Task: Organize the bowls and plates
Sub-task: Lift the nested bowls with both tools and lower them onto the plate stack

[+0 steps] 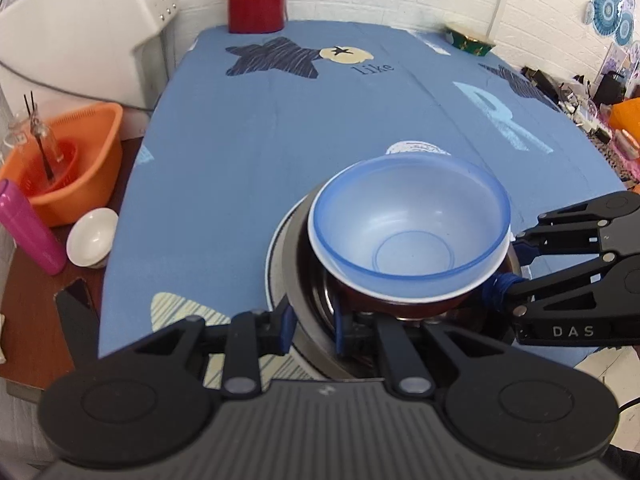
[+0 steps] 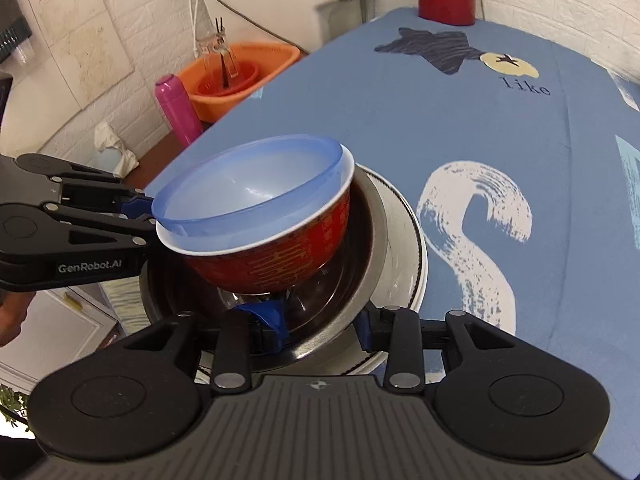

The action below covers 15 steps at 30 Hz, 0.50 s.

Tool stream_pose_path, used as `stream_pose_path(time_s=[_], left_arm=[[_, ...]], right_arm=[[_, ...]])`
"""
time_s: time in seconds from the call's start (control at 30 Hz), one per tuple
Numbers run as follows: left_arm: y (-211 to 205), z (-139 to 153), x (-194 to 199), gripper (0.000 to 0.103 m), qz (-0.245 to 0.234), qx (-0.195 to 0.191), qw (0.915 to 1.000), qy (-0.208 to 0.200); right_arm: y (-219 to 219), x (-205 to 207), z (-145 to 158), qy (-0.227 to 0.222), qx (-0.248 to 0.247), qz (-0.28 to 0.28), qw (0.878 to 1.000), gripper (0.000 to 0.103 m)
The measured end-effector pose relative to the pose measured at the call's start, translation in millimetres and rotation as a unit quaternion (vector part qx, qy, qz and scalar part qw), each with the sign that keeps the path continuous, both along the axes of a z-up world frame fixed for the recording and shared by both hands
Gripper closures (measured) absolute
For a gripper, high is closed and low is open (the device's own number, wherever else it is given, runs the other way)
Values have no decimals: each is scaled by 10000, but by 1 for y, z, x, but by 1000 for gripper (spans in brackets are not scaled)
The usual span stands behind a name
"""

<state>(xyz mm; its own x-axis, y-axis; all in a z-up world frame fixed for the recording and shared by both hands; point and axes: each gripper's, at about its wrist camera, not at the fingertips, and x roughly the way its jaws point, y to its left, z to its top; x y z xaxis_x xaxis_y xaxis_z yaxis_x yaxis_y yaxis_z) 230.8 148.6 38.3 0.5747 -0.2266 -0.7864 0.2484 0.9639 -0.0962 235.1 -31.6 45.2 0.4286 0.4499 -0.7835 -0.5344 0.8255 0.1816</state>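
Four nested pieces sit low centre in the left wrist view: blue bowl (image 1: 408, 224) inside red bowl (image 1: 400, 306), in a steel dish (image 1: 308, 320), on a white plate (image 1: 274, 256). The left gripper (image 1: 312, 330) straddles the steel rim, jaws apart. The blue tablecloth (image 1: 280, 152) fills the frame; an orange basin (image 1: 84, 160) sits left.

In the right wrist view, the right gripper (image 2: 322, 322) likewise brackets the rim without pinching. The stack tilts; any lift should likely be level and synchronised.

Blue bowl (image 1: 408, 220) in red bowl (image 2: 276, 256), tilted
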Motion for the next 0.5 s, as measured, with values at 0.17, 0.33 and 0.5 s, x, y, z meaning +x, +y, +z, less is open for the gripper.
stream_pose_path(time_s=[0.17,0.33,0.5], left_arm=[[-2,-4,-2,93,-57,-3,9999,-103],[-2,1,-6,60,16,98,9993,-356],[6,13,-20,47,378,277,9950,-881]], right_arm=[[0,-2,1,-50,2,-27,10000,82],[-3,-3,7,103,66,-326,9994,80],[1,-11,5,128,10,-335,9994,74]])
